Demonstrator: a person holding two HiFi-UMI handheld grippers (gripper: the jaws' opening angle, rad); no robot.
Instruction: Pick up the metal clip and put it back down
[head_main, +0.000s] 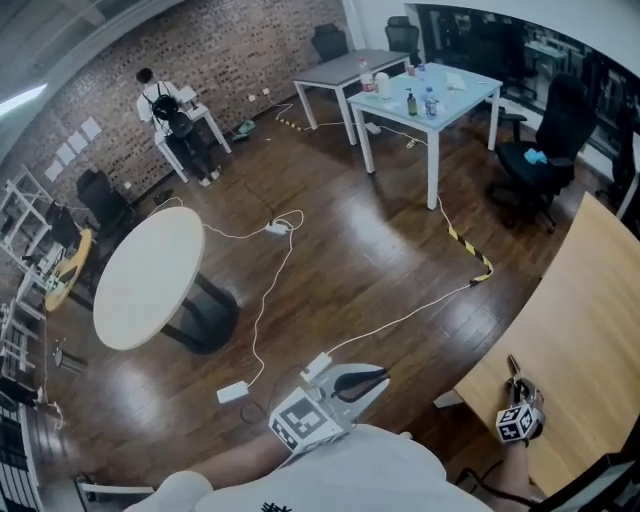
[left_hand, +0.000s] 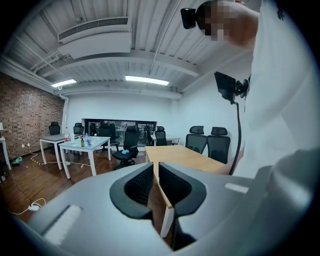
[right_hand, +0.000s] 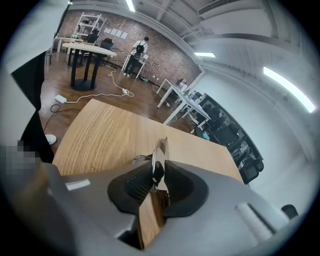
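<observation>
The metal clip (right_hand: 156, 169), with a black body and silver wire handles, sits between the jaws of my right gripper (right_hand: 158, 175) on the light wooden table (right_hand: 110, 130). One handle sticks up in front of the pads. The jaws stand slightly apart around it, with a thin gap on the right side. In the head view the right gripper (head_main: 514, 388) rests low on the table's (head_main: 585, 300) near corner, with the clip (head_main: 513, 367) at its tip. My left gripper (head_main: 372, 381) hangs in front of my body over the floor, jaws together and empty; in its own view the left gripper (left_hand: 156, 176) points past the table's edge.
A round white table (head_main: 150, 275) stands on the dark wooden floor to the left, with white cables and power strips (head_main: 232, 392) on the floor. A white desk (head_main: 425, 100) with bottles and black office chairs (head_main: 540, 150) stand further back. A person (head_main: 165, 105) stands by the brick wall.
</observation>
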